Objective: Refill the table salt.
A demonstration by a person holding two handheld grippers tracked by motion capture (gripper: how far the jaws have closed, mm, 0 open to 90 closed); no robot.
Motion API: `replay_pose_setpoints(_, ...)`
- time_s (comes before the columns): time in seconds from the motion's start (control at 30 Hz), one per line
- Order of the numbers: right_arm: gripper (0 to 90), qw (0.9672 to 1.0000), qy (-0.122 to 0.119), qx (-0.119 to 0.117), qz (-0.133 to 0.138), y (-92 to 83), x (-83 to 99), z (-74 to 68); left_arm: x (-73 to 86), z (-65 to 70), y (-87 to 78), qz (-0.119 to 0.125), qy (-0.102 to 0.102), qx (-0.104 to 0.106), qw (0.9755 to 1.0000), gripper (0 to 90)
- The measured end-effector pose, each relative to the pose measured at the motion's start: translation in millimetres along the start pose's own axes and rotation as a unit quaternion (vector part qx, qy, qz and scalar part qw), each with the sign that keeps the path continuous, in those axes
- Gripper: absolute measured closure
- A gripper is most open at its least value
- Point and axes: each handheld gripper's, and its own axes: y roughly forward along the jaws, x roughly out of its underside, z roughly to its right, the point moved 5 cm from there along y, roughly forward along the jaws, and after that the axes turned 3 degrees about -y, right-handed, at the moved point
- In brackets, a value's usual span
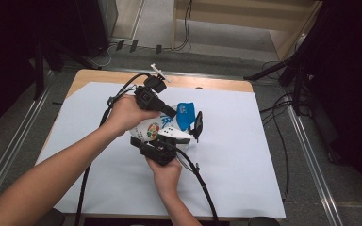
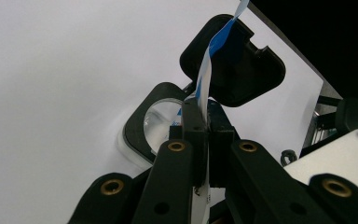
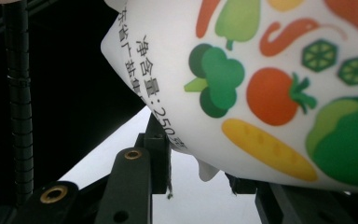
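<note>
The white pouch (image 1: 156, 128) printed with vegetables is held above the white sheet (image 1: 245, 160) between both tools. Its blue-and-white edge (image 2: 205, 79) is pinched flat in the closed jaws of the left gripper (image 1: 172, 113). Its bulging body (image 3: 279, 93) is clamped by the right gripper (image 1: 176, 139), jaws partly spread around it.
</note>
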Motion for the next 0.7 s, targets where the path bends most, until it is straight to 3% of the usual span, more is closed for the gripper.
replay_pose_setpoints(0.7, 67.7, 0.9996, 0.018, -0.017, 0.010, -0.6, -2.0, -1.9, -2.2, -0.1, -0.8, 0.003, -0.003, -0.003, 1.0000, 90.0)
